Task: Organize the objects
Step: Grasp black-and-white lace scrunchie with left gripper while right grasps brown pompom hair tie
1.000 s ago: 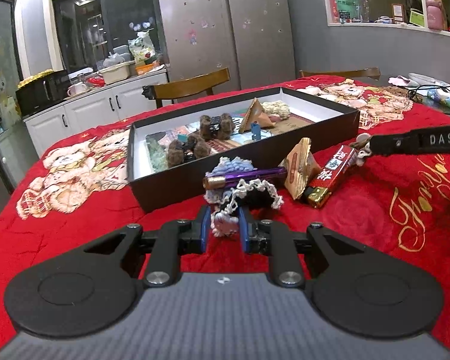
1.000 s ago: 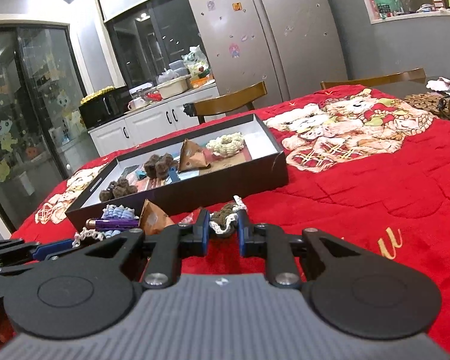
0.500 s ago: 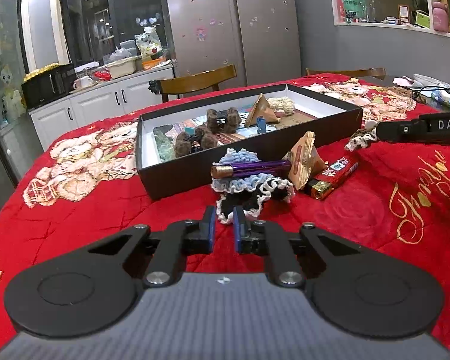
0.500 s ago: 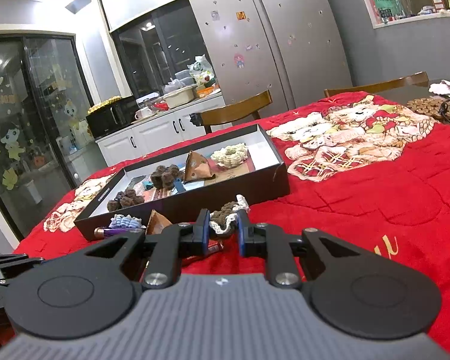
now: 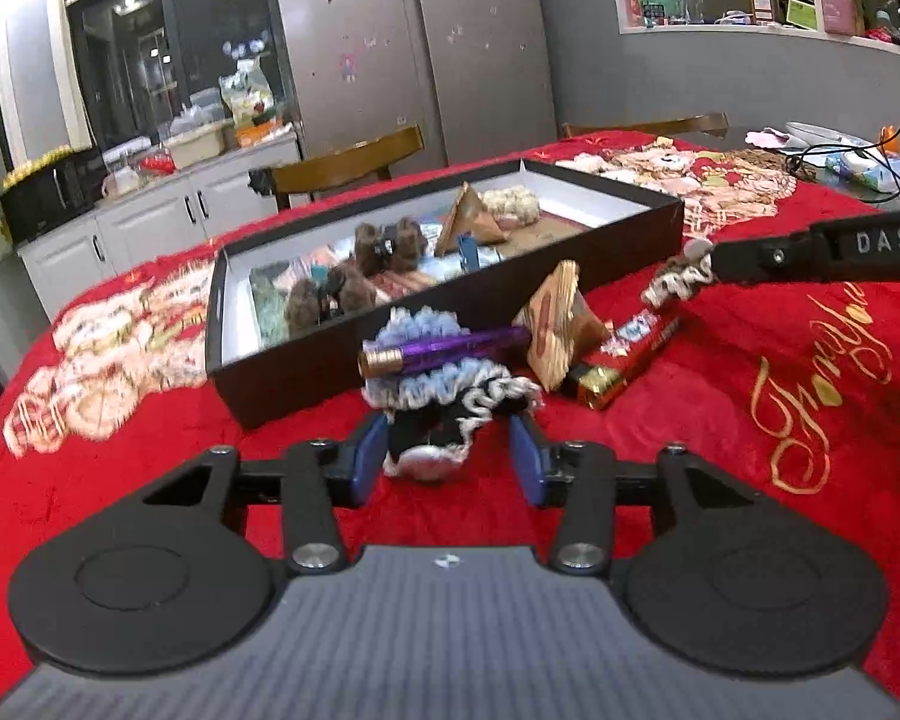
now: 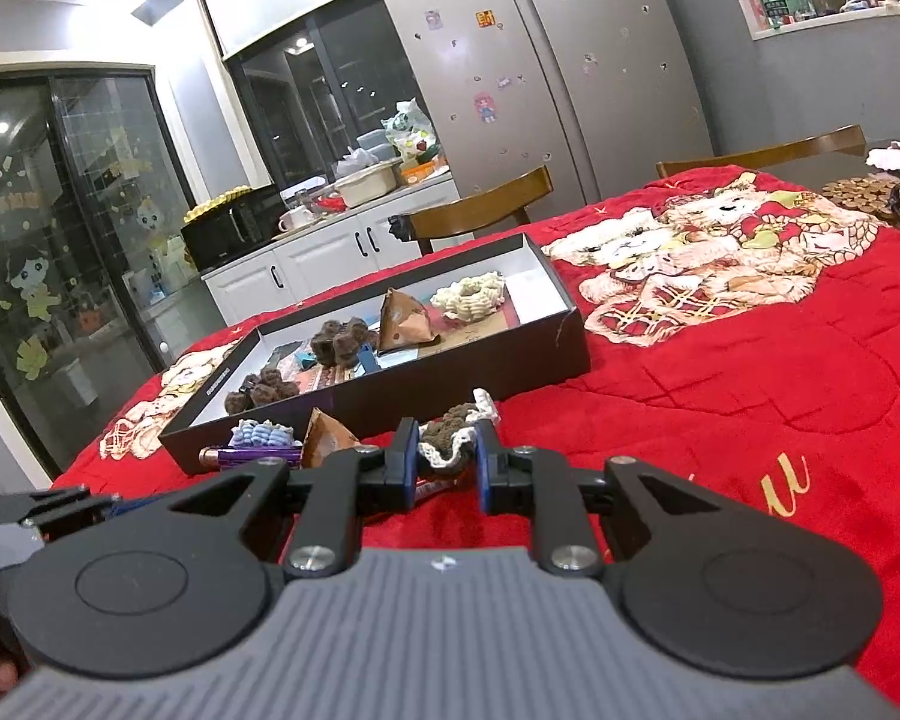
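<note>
A black box (image 5: pixel 306 372) with a white inside holds brown fuzzy clips, a brown pyramid pouch and a cream scrunchie. In front of it lie a black-and-white frilly scrunchie (image 5: pixel 450 414), a blue scrunchie (image 5: pixel 420 324), a purple tube (image 5: pixel 444 351), a gold pyramid pouch (image 5: pixel 555 330) and a red bar (image 5: pixel 630 354). My left gripper (image 5: pixel 447 459) is open, fingers on either side of the black-and-white scrunchie. My right gripper (image 6: pixel 447 468) is shut on a brown-and-white scrunchie (image 6: pixel 450 438), held above the red cloth near the box (image 6: pixel 450 378).
A red blanket with bear prints (image 6: pixel 720 360) covers the table. Wooden chairs (image 6: pixel 480 210) stand at the far edge. Cables and small items (image 5: pixel 858 162) lie at the far right. Fridge and cabinets are behind.
My left gripper was shut half a second ago; now it has opened and moved forward around the black-and-white scrunchie. My right gripper keeps its scrunchie and has risen slightly.
</note>
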